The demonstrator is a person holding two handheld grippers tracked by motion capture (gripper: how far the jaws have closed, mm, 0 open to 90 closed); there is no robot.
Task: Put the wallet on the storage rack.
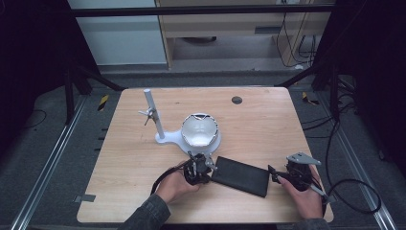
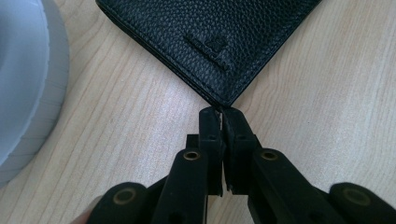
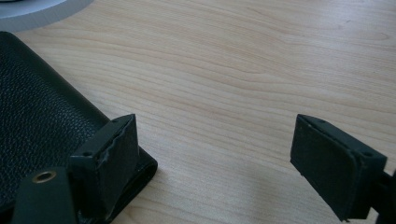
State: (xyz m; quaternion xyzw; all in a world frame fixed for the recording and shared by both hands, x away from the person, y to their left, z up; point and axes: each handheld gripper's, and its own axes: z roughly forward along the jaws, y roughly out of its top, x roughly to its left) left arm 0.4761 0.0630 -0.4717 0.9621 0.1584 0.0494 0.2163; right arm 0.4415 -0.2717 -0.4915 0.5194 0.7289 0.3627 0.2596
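A black leather wallet lies flat on the wooden table near its front edge. My left gripper is at the wallet's left end. In the left gripper view its jaws are shut, with the tips right at a corner of the wallet; I cannot tell whether they nip it. My right gripper is at the wallet's right end. It stands wide open, one jaw against the corner of the wallet and the other over bare wood, with nothing pressed between the pads.
Just behind the wallet a white round base holds a white bowl-shaped thing and an upright white post with a clip. A dark round hole is in the table farther back. Cables trail right of the table.
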